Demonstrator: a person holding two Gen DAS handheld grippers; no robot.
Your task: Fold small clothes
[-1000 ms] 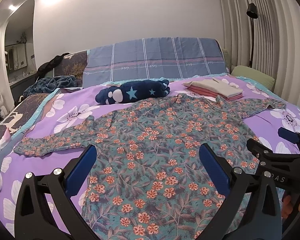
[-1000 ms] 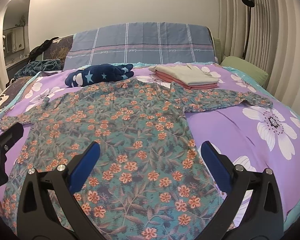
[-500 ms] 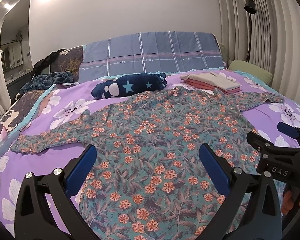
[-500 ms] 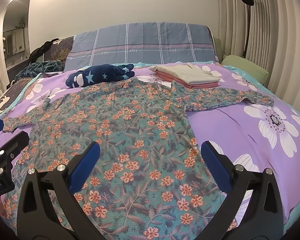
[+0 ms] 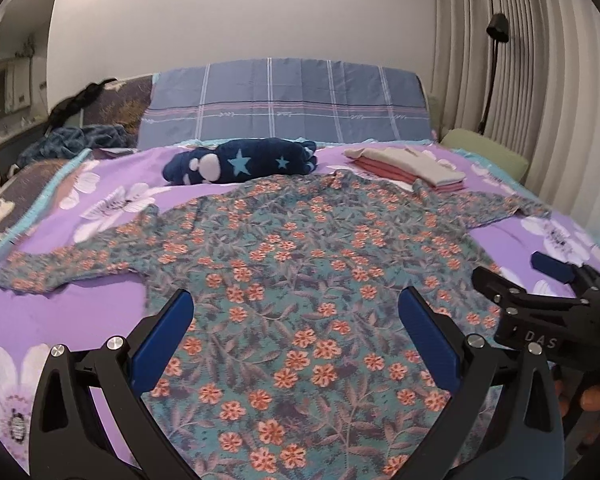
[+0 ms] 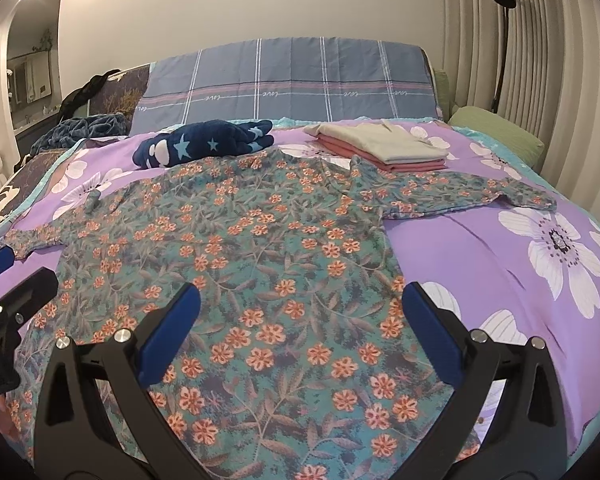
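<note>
- The teal floral long-sleeved top lies flat, sleeves out, on the purple flowered bedspread.
- Your left tool hovers over the top's hem, spread wide, gripping nothing.
- Your right tool hangs above the hem's right side, equally spread.

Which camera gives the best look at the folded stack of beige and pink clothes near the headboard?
The right wrist view. There the folded stack of beige and pink clothes is sharp, with its layers distinct and edges unobstructed. The left wrist view shows the same stack smaller and blurrier, so the layers are harder to separate.
</note>
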